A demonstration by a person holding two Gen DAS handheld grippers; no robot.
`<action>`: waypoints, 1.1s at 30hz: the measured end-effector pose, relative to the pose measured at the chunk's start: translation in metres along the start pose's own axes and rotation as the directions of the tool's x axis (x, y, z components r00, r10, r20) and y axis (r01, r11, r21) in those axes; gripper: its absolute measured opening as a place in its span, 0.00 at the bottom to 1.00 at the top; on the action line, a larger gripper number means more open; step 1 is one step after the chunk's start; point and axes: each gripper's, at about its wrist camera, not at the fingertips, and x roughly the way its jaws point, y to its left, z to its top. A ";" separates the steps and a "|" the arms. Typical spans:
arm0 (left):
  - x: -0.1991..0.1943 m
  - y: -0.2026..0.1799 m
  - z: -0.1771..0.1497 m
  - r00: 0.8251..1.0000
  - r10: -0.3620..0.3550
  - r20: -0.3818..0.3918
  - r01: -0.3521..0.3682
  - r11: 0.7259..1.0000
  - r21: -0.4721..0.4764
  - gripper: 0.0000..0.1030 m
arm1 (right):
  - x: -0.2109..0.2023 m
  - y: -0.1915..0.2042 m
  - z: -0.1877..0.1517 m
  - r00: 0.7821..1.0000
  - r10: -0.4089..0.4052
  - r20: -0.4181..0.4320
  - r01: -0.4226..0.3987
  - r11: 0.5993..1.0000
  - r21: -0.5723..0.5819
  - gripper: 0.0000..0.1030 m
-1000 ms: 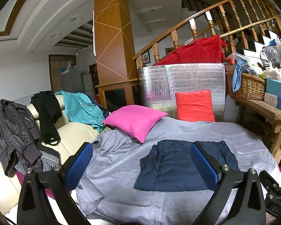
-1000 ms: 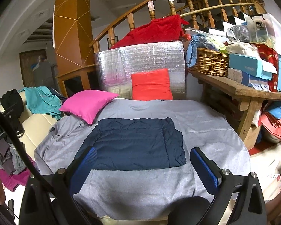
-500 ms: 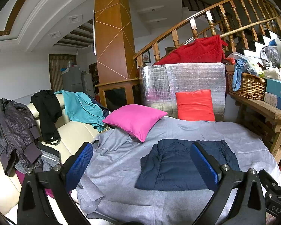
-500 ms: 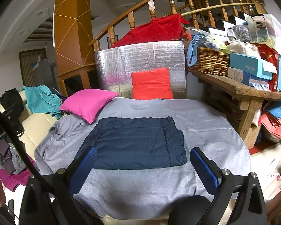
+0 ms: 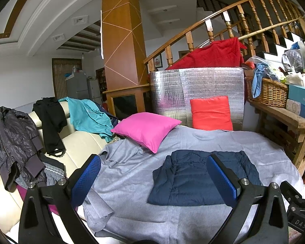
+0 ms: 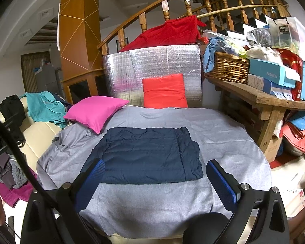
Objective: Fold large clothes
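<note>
Your left claw (image 5: 153, 174) and right claw (image 6: 154, 180) hover spread and empty, because the navy jacket (image 6: 146, 155) already lies folded flat, just in front of the pink pillow (image 6: 95, 111).

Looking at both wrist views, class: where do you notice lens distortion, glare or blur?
Left wrist view: fisheye bends the wooden banister into an arc, corners black. Right wrist view: the silver foil panel glints; the navy quilted jacket stays sharp.

You can read "FASHION" on the teal box (image 6: 271, 73) on the desk (image 6: 264, 97), and "DAS" on the black part (image 5: 299, 222) at lower right.
</note>
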 end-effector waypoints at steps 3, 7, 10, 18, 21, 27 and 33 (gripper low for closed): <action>0.000 0.002 0.000 1.000 -0.004 -0.001 0.004 1.000 0.001 1.00 | 0.000 0.003 0.001 1.000 0.000 0.000 0.000 1.000 -0.006 0.98; 0.000 0.005 0.002 1.000 -0.002 0.005 0.002 1.000 0.007 1.00 | -0.001 0.007 0.003 1.000 0.000 0.006 0.000 1.000 -0.016 0.98; 0.000 0.006 0.002 1.000 -0.009 0.007 0.009 1.000 0.004 1.00 | 0.001 0.008 0.004 1.000 -0.009 -0.002 0.009 1.000 -0.030 0.98; 0.006 0.007 -0.002 1.000 -0.015 -0.015 0.015 1.000 0.009 1.00 | 0.009 0.006 0.007 0.999 -0.035 -0.021 0.035 0.999 -0.027 0.98; 0.011 0.005 -0.002 0.999 -0.012 -0.032 0.013 1.000 0.016 1.00 | 0.011 0.007 0.006 0.999 -0.033 -0.020 0.032 0.999 -0.029 0.98; 0.028 -0.003 0.004 0.999 -0.023 -0.047 0.024 1.000 0.019 1.00 | 0.028 0.008 0.015 0.999 -0.028 -0.034 0.026 0.999 -0.042 0.98; 0.047 -0.010 0.006 0.997 -0.042 -0.067 0.043 0.999 0.017 1.00 | 0.043 0.006 0.021 0.998 -0.042 -0.045 0.040 0.998 -0.042 0.98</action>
